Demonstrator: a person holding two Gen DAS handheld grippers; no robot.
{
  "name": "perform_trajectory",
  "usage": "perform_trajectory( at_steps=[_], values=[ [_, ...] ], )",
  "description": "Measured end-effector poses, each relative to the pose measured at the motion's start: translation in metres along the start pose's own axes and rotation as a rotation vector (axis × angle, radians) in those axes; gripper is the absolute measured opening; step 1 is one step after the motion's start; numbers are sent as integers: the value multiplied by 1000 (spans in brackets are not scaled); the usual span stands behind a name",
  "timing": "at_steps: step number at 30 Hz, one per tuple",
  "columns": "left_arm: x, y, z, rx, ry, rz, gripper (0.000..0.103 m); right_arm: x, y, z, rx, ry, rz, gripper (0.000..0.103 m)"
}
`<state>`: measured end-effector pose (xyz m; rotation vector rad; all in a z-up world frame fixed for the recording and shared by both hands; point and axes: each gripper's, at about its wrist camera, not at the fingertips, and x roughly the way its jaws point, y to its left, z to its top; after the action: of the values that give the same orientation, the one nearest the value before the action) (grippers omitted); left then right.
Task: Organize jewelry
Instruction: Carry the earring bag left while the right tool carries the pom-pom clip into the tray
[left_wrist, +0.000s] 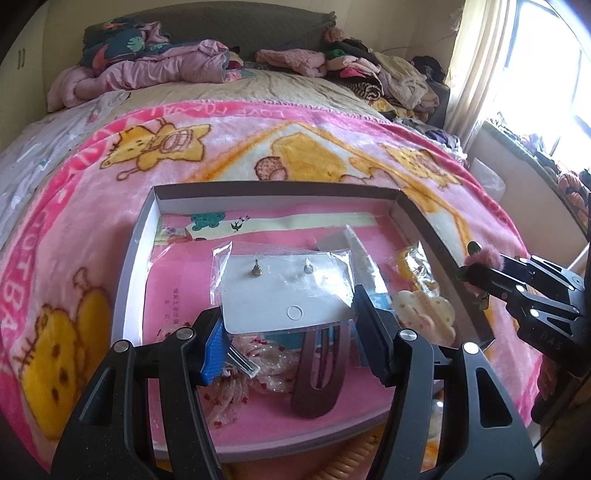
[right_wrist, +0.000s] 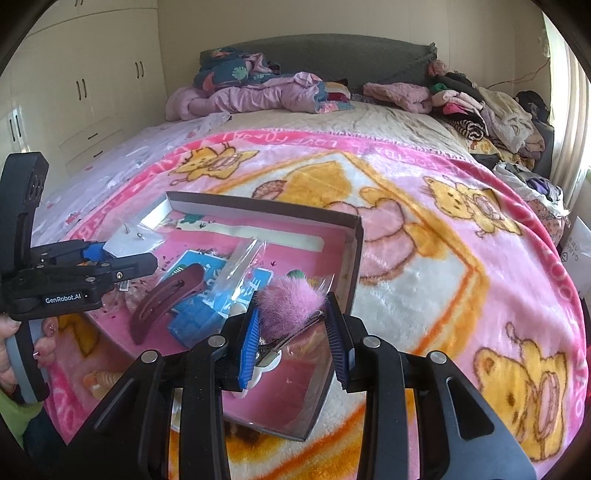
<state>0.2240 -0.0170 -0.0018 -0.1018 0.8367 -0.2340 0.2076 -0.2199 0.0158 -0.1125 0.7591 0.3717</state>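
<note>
A shallow cardboard box (left_wrist: 439, 236) lies on the bed; it also shows in the right wrist view (right_wrist: 354, 258). My left gripper (left_wrist: 291, 317) is shut on a clear bag with a white earring card (left_wrist: 288, 291) and holds it above the box; the same gripper shows in the right wrist view (right_wrist: 125, 258). My right gripper (right_wrist: 291, 336) is shut on a pink fluffy hair clip (right_wrist: 288, 306) over the box's right side; it shows in the left wrist view (left_wrist: 469, 269). A dark red snap clip (left_wrist: 317, 373) lies in the box.
The box also holds a cream bear clip (left_wrist: 424, 314), a beaded pink bow (left_wrist: 251, 369) and blue packets (right_wrist: 195, 317). It rests on a pink cartoon blanket (left_wrist: 258, 147). Piled clothes (left_wrist: 369, 74) lie at the bed's head. A window (left_wrist: 546, 74) is right.
</note>
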Motion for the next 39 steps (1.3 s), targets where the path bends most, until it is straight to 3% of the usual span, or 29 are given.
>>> perform_trajectory(
  at_steps=[14,26,32,36,39],
  values=[
    [17,9,-4,-14,22,-3,51,15,4,-11,1,48,-10,32],
    [15,11,-9,-25,30,-1,61,18,12,-21,-15,84,-3,34],
    [6,12,-10,-35,16,4,66,10,14,-20,-18,67,-3,51],
    [-3,10,-10,-36,6,7,70,-2,15,-19,-13,34,-10,68],
    [-10,8,-10,-38,-1,11,72,-11,16,-18,-11,14,-10,73]
  ],
)
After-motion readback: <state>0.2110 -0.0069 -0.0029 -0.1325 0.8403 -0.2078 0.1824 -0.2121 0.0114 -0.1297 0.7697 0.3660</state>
